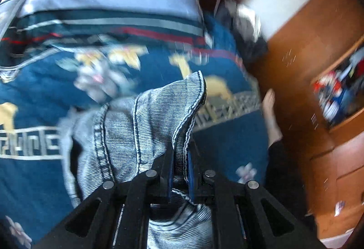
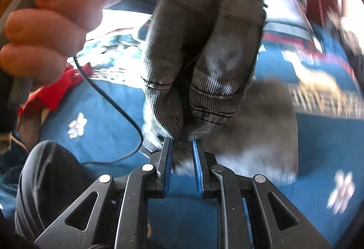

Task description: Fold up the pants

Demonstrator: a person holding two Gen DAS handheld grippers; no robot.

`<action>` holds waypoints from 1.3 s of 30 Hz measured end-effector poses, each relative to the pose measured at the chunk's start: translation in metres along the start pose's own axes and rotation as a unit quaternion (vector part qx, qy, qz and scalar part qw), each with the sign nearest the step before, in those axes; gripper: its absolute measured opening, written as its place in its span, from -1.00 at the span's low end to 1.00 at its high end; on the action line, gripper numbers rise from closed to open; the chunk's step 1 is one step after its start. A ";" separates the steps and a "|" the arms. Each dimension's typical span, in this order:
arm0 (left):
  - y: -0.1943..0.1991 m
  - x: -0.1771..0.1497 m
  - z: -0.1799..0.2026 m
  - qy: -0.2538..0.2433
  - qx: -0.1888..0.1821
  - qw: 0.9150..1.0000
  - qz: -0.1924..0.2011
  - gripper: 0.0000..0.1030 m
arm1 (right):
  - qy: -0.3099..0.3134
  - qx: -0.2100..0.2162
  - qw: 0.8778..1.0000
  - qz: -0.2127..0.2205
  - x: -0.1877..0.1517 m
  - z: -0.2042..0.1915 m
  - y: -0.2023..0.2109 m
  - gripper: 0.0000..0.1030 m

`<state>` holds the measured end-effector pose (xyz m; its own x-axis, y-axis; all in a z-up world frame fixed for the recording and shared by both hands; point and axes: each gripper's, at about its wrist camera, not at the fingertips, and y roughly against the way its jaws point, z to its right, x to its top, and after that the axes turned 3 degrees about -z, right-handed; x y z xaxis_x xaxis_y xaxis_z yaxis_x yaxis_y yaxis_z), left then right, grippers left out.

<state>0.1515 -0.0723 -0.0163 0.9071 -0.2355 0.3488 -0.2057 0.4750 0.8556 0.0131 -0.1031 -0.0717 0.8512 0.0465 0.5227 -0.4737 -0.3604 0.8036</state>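
1. The left claw (image 1: 180, 155) is clenching a gathered edge of the pants (image 1: 145, 133), pale striped denim, and the cloth is bunching up over its fingers with a stitched seam standing in a peak.
2. The right claw (image 2: 182, 153) is nipping the pants (image 2: 204, 62) too: its blue pads are sitting close together with a dark fold of fabric caught at their tips, clamped tight as far as the view tells.
3. From the right wrist camera, the pants are hanging in two thick rolls between that claw and the other gripper above, where the person's hand (image 2: 52, 21) is wrapping round a handle.
4. So the garment is hanging off the bed (image 1: 34, 169), held in the air at two points above the blue flowered bedspread, with only a blurred grey part maybe trailing on it below.
5. Progress, as I'm judging it: we're early. The pants are gripped and lifted, but no neat fold is showing; the cloth is bunched rather than flat.
6. Still to come, I'd say: spreading the pants out on the bed, laying leg on leg, then folding across.
7. A black cable (image 2: 113, 103) is looping over the bedspread close by, and could snag.
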 end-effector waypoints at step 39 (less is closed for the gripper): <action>-0.006 -0.055 -0.047 0.018 0.085 0.996 0.032 0.10 | -0.089 0.009 0.995 -0.035 0.049 0.107 0.010 -0.64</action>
<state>0.1204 -0.0224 -0.0585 0.9023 -0.1765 0.3933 -0.3200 0.3370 0.8854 0.0742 -0.2037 -0.0684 0.9091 -0.0929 0.4060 -0.4094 -0.3785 0.8301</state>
